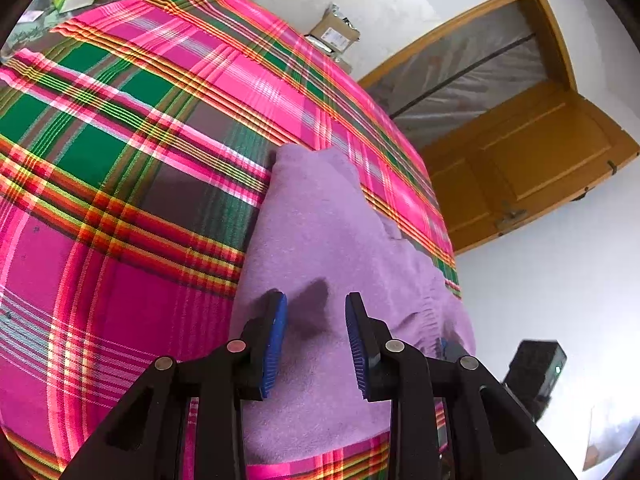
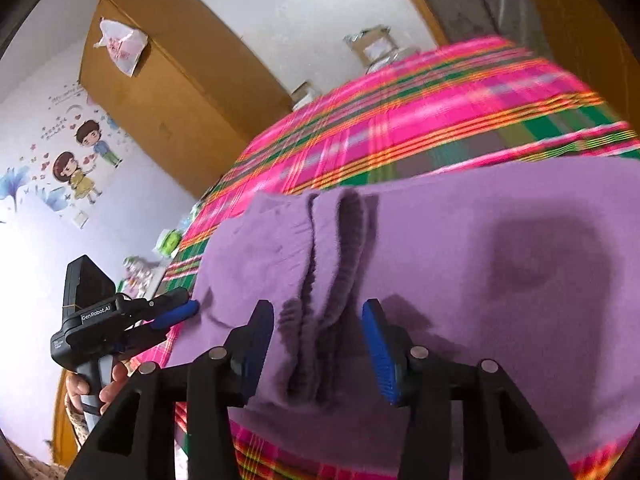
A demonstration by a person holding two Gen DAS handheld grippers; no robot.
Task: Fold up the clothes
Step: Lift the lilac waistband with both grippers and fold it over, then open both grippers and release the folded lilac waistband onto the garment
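Nearest the left wrist camera, the left tongs (image 1: 316, 346) hang spread just above a purple garment (image 1: 320, 240), their blue pads apart with nothing between them and their shadow falling on the fabric below. The right tongs (image 2: 320, 354) are spread too, poised over a bunched, ribbed fold of the same purple garment (image 2: 460, 272) — the fold rises between the two pads, though whether either pad touches it cannot be told. In the right wrist view the left tongs (image 2: 176, 312) appear at the garment's left edge, held by a hand (image 2: 108, 384) on the grey grip, the blue tips just at the cloth. The garment lies flat across a pink, green and orange plaid bedspread (image 1: 120, 160), with one narrower part stretching away from the left camera. Beyond the bed, a cardboard parcel (image 1: 334, 34) sits by the white wall, and a wooden door (image 1: 532, 160) stands farther right. From the right camera, a tall brown wardrobe (image 2: 168, 92) and cartoon wall stickers (image 2: 80, 156) show behind the bed.
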